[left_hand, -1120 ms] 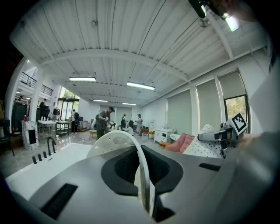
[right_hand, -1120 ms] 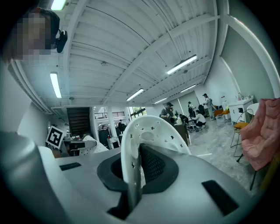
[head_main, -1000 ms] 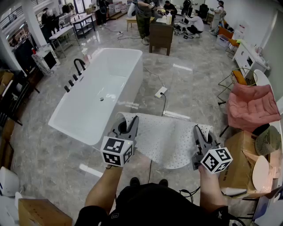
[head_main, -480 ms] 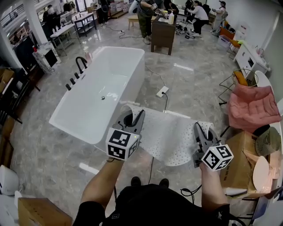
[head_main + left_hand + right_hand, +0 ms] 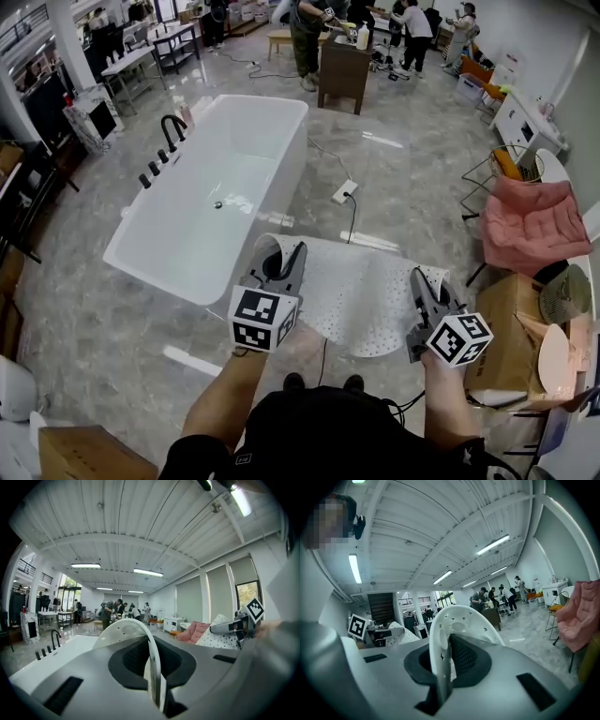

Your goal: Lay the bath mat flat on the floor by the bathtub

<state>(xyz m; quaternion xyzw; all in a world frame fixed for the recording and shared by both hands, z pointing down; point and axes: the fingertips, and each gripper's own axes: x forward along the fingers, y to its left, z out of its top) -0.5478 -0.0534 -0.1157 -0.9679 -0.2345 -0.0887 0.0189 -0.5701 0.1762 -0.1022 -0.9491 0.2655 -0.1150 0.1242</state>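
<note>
Bathtub sits on the left of the floor. Left gripper is pinched tight on the bath mat's left edge and right gripper is clamped on its right edge. The mat sags between them, off the floor, just by the tub's near right corner. Pink chair far right.

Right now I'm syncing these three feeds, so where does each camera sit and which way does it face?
Head view: on the person's head, looking steeply down at the bath mat by the bathtub; forearms, left gripper, right gripper show.
Left gripper view: on that gripper, looking along its fingers shut on the mat; right gripper at right.
Right gripper view: likewise; left gripper at left.
All share the mat.
</note>
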